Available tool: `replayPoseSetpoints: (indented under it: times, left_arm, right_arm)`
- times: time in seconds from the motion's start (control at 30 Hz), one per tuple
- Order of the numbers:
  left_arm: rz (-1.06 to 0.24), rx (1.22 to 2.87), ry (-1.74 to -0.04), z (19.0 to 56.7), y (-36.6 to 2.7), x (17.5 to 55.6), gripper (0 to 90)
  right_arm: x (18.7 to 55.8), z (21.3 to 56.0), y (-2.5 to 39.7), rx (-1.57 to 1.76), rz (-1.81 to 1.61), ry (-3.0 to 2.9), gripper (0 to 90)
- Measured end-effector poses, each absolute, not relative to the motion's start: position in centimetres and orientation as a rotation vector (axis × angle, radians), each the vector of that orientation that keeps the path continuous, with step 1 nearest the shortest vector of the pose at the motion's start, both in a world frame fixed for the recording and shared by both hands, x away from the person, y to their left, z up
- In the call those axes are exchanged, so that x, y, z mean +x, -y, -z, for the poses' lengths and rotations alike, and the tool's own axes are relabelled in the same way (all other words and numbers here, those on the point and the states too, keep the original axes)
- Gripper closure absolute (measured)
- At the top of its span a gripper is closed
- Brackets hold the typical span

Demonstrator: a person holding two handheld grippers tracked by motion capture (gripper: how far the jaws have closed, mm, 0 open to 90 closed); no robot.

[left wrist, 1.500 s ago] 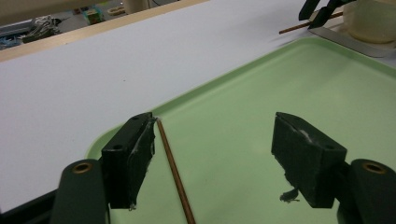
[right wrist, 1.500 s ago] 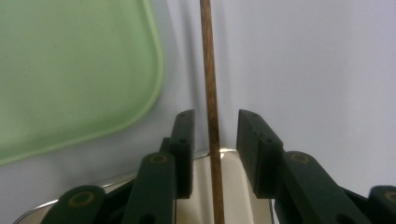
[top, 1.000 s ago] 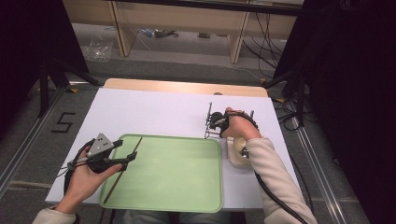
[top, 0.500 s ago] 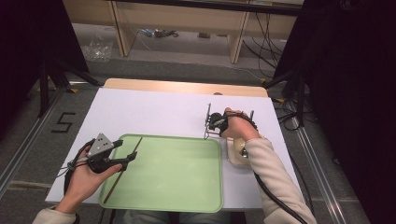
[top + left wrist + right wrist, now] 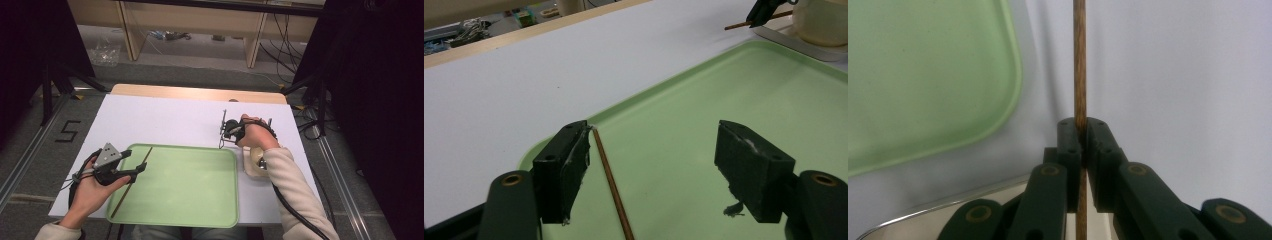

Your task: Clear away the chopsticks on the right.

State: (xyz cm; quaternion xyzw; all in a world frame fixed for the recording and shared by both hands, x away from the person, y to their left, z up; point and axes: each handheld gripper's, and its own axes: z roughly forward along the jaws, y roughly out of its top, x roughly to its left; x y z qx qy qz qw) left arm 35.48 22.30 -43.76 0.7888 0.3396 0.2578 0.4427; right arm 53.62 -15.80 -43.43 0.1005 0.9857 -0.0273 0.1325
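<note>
A pale green tray [image 5: 195, 195] lies at the table's near edge. On its left part rests a thin brown stick [image 5: 121, 200], pointing away from me. My left gripper [image 5: 136, 162] hovers open just above that stick; in the left gripper view the stick [image 5: 609, 175] runs between the jaws, close to the left one, with the gripper [image 5: 651, 150] empty. My right gripper [image 5: 223, 132] is off the tray's far right corner, shut on a second brown stick [image 5: 1079, 60] that stands out straight from the gripper [image 5: 1080, 131]. The tray corner [image 5: 923, 75] lies left of it.
A white dish with a pale cup [image 5: 253, 161] sits right of the tray, under my right forearm; the cup [image 5: 819, 22] and the dish's shiny rim [image 5: 923, 212] also show. White table [image 5: 165, 120] stretches beyond the tray, its wooden edge [image 5: 200, 93] behind.
</note>
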Motion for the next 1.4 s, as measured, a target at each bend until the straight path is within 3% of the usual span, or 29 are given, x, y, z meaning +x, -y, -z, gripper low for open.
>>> replayPoseSetpoints:
  times: [0.97,1.17,1.2,1.23,1.4]
  left_arm:
    - [-0.631,1.956,-0.839,43.9,-21.9,35.4,30.3]
    - [-0.631,1.957,-0.808,43.9,-21.5,35.5,30.8]
    - [-0.725,2.013,-0.689,43.5,-21.9,36.2,31.0]
    - [-0.536,1.886,-0.915,44.2,-20.5,34.8,31.0]
    - [-0.518,1.895,-0.889,44.3,-19.7,35.0,31.2]
  right_arm:
    - [52.5,40.4,13.6,0.216,-0.065,-2.794,87.2]
    - [51.9,39.0,12.2,0.189,-0.117,-2.766,87.2]
    - [51.8,38.6,11.9,0.184,-0.125,-2.770,87.2]
    - [51.6,38.3,11.6,0.214,-0.131,-2.768,87.2]
    - [51.5,37.0,10.7,0.167,-0.229,-2.726,87.2]
